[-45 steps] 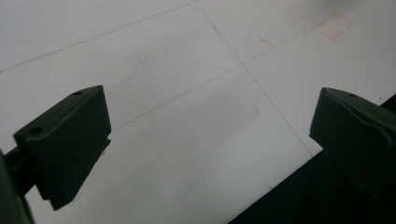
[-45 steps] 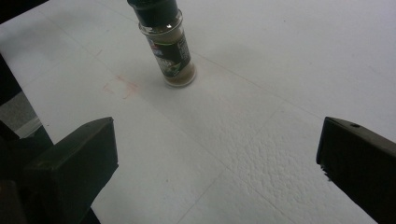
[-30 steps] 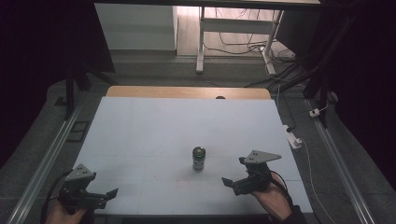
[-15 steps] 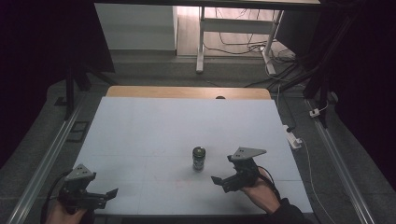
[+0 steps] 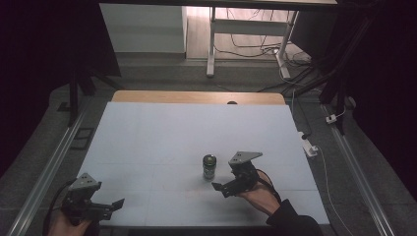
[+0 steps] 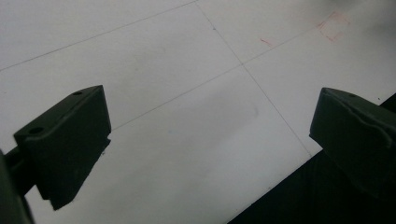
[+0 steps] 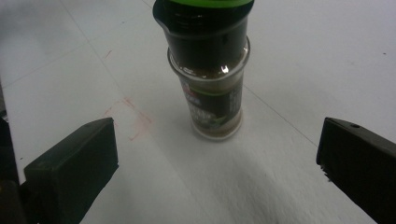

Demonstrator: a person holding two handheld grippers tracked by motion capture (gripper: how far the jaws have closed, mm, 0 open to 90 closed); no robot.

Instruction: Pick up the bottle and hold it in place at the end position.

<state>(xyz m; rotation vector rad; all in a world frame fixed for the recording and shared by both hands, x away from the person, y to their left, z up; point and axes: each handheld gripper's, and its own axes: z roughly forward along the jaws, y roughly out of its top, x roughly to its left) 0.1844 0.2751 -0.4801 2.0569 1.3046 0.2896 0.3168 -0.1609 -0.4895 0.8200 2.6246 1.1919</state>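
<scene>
From the high view my right claw (image 5: 231, 184) sits just beside the upright spice jar (image 5: 209, 166) near the middle of the white table (image 5: 162, 132), so I judge this the approach to a grasp; my left claw (image 5: 101, 209) waits at the near-left corner. In the left gripper view my jaws gape over bare table; in the right gripper view the jaws stand wide with the spice jar (image 7: 208, 79) ahead between them, untouched, its green cap cut off at the top and its label too blurred to read; next I must ease forward and close on its body.

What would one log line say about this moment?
right hand-held gripper: open, facing spice jar | left hand-held gripper: open, near table edge | jar: upright
</scene>
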